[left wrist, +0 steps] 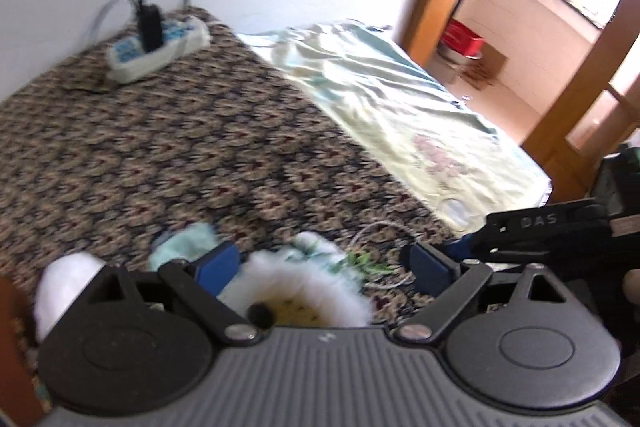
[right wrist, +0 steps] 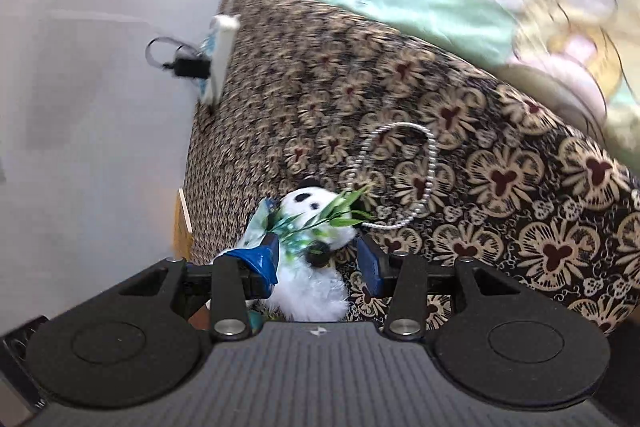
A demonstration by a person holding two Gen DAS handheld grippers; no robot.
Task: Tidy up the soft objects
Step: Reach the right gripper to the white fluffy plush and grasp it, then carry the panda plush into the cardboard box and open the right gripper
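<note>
Seen through the left wrist camera, the left gripper (left wrist: 322, 261) hangs low over a bed covered in a brown floral bedspread (left wrist: 168, 147), its jaws spread wide with a white plush toy (left wrist: 304, 291) lying between them but not pinched. Item: the right gripper (left wrist: 532, 227), entering from the right edge, close beside. Item: a white and blue power strip (left wrist: 160, 47) with a black plug, near the wall, well apart from the toy. Item: a pale green and yellow quilt (left wrist: 400, 99), rumpled along the bed's far side. The view is blurred; the fluffy pieces at lower left cannot be identified.

Seen through the right wrist camera, the same toy reads as a plush panda (right wrist: 316, 227) holding green leaves, lying on the bedspread near the bed's corner. The right gripper's jaws stand open on either side of it; whether the blue pads touch the fur I cannot tell. Item: a silver bead chain (right wrist: 400, 171), looped on the bedspread just beyond the panda and apparently attached to it.

Hazards, by judgement: both tools crowd one small toy and could collide; a pinch on loose fur or leaves alone may slip; the chain could snag a finger during lifting.
</note>
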